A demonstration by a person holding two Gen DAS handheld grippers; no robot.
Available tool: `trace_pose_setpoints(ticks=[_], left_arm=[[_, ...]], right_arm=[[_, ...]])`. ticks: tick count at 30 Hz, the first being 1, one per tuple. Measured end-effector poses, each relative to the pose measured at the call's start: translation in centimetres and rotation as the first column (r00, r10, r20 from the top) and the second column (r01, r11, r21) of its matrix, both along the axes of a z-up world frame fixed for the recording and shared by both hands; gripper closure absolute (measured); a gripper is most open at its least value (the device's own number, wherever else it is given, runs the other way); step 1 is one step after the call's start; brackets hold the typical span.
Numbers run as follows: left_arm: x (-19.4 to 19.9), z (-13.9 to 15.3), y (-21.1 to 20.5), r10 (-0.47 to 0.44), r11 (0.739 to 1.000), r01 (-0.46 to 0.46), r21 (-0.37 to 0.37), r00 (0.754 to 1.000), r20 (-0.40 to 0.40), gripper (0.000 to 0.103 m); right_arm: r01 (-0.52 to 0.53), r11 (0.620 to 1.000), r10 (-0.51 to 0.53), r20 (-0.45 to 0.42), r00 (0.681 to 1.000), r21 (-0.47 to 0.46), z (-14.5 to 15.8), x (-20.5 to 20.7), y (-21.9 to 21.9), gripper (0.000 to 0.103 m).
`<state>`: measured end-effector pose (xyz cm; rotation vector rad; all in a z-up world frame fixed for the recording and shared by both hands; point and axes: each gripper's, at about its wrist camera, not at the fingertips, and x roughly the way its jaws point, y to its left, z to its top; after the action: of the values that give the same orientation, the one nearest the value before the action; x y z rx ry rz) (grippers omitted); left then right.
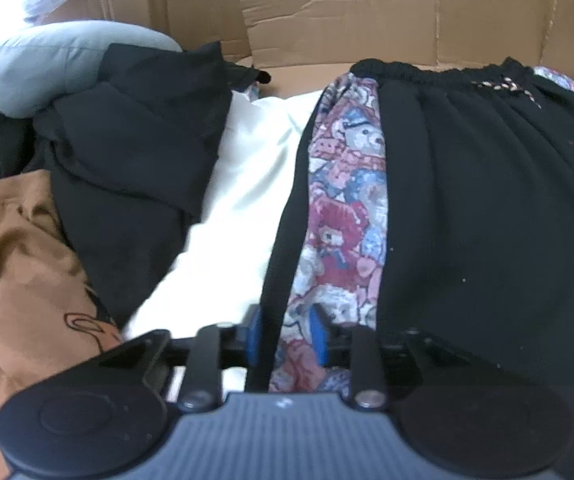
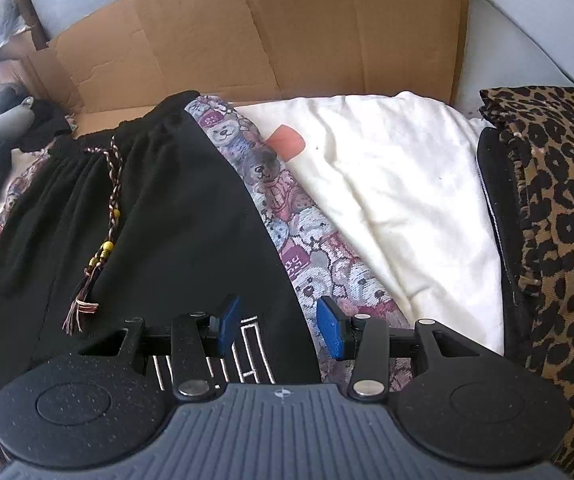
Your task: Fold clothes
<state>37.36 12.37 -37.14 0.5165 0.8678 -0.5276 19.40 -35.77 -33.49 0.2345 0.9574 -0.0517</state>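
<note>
Black pants [image 1: 467, 200] with teddy-bear print side panels [image 1: 347, 200] lie flat on a white sheet [image 1: 247, 184], waistband toward the cardboard. My left gripper [image 1: 286, 338] straddles the pants' left edge. Its blue pads stand apart, with the black hem and bear strip lying loose between them. In the right wrist view the same pants [image 2: 167, 220] show a braided drawstring with yellow beads [image 2: 107, 240] and white stitched lettering near the bottom. My right gripper [image 2: 279, 326] hovers open over the right bear panel [image 2: 311, 248], holding nothing.
Cardboard walls [image 1: 367, 20] [image 2: 247, 40] stand behind the sheet [image 2: 407, 200]. A crumpled black garment [image 1: 139, 160], a brown garment [image 1: 19, 260] and a grey cushion [image 1: 47, 64] are piled at the left. A folded leopard-print garment [image 2: 559, 240] lies at the right.
</note>
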Motion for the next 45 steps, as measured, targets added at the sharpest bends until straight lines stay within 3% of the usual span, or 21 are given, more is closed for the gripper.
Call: trace_pose_setpoints(ticks=[3, 7, 11, 25, 32, 35, 38, 43, 45], left_arm=[[0.0, -0.4, -0.3, -0.002, 1.0, 0.002, 0.009, 1.0, 0.002, 0.072], [-0.4, -0.5, -0.7, -0.029, 0.999, 0.028, 0.036, 0.999, 0.02, 0.093], [-0.9, -0.3, -1.2, -0.046, 0.996, 0.043, 0.076, 0.998, 0.046, 0.098], [-0.5, 2.0, 0.2, 0.042, 0.995, -0.049, 0.088, 0.996, 0.079, 0.099], [-1.4, 1.7, -1.0, 0.02, 0.982, -0.047, 0.183, 0.989, 0.149, 0.097], [-0.8, 2.0, -0.7, 0.076, 0.974, -0.107, 0.202, 0.985, 0.157, 0.101], [-0.2, 3.0, 0.3, 0.11, 0.985, -0.123, 0.122, 0.988, 0.11, 0.1], [-0.9, 3.8, -1.0, 0.02, 0.995, -0.032, 0.095, 0.992, 0.128, 0.094], [-0.9, 3.5, -1.8, -0.009, 0.996, -0.001, 0.086, 0.993, 0.118, 0.087]], right_arm=[[-0.003, 1.0, 0.003, -0.005, 1.0, 0.002, -0.3, -0.2, 0.1, 0.054], [-0.003, 1.0, 0.003, -0.013, 1.0, 0.008, -0.8, -0.5, 0.2, 0.054], [-0.007, 1.0, 0.007, -0.011, 1.0, 0.007, -0.9, -0.7, 0.4, 0.054], [0.014, 1.0, -0.014, 0.014, 1.0, -0.006, -0.5, -0.5, -0.7, 0.054], [0.013, 1.0, -0.013, 0.021, 1.0, -0.025, -0.5, 0.1, -1.0, 0.054], [0.018, 0.999, -0.017, 0.025, 1.0, -0.034, -0.7, 0.7, -1.3, 0.054], [0.012, 0.999, -0.011, 0.029, 1.0, -0.039, -0.8, 1.2, -1.3, 0.054], [0.004, 0.999, -0.002, 0.036, 0.999, -0.041, -0.8, 1.7, -1.0, 0.054], [-0.003, 0.999, 0.004, 0.04, 0.999, -0.041, -0.8, 1.8, -0.9, 0.054]])
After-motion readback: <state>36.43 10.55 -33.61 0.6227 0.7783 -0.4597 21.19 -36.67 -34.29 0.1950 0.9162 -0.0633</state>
